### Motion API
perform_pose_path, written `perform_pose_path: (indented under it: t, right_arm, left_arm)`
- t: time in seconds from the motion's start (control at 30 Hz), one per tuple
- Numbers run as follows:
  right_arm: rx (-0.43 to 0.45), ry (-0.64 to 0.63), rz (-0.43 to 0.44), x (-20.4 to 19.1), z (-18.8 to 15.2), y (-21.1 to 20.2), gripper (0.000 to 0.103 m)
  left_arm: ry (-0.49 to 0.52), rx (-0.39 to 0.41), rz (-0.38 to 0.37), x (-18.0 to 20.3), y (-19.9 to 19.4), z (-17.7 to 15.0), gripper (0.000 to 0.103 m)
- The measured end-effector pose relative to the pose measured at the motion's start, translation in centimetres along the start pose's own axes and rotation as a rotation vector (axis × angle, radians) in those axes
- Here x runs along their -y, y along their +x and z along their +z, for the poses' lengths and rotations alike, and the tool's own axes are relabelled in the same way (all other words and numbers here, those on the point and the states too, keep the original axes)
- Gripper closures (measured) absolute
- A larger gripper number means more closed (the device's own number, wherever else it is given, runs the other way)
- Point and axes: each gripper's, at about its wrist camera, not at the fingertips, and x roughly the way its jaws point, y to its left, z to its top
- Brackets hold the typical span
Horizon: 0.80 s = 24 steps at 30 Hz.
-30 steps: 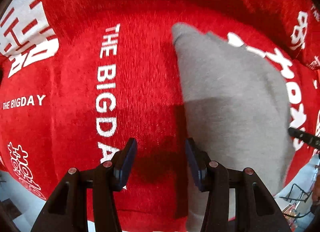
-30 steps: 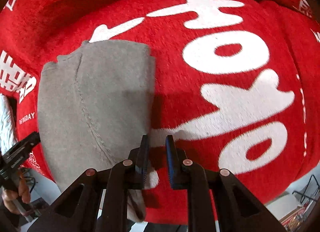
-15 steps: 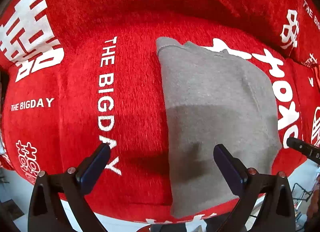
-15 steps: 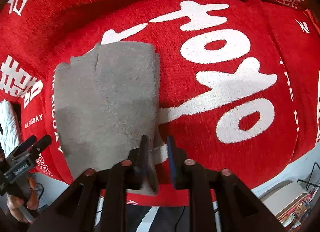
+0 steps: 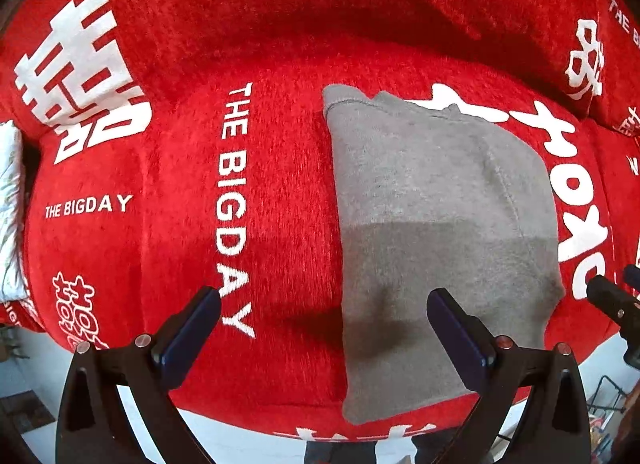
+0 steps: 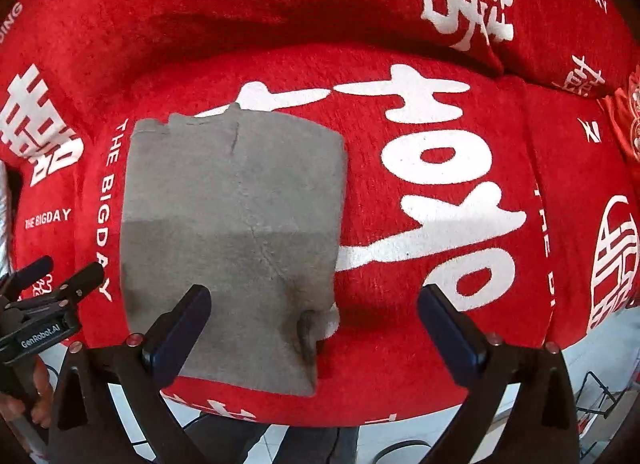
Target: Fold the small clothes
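Your left gripper [image 5: 323, 296] is holding its fingers wide apart with nothing between them, hanging above the near part of the sofa seat. The left finger [image 5: 188, 330] is sitting over the red cover beside the white lettering, and the right one [image 5: 456, 338] is sitting over the near half of the folded grey garment [image 5: 436, 232].

Your right gripper [image 6: 314, 298] is likewise spreading its fingers wide and gripping nothing. Its left finger [image 6: 176, 334] is hovering over the garment's near edge, while the other [image 6: 450, 334] is over bare red fabric with large white characters.

The garment is lying flat as a rough rectangle on the red sofa cover [image 5: 160, 168], its far edge stepped unevenly and a small pucker showing at its near right corner; whether that is a loose fold or just a crease is hard to judge. A band of shadow is crossing its near half.
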Motion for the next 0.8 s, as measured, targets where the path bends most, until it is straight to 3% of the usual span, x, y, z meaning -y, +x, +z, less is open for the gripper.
perform_pose_path:
  t: [0.8]
  right_arm:
    - [-0.049, 0.038, -0.016, 0.61, -0.08, 0.4, 0.0]
  left_arm:
    - [-0.018, -0.004, 0.003, 0.87, -0.61, -0.02, 0.0]
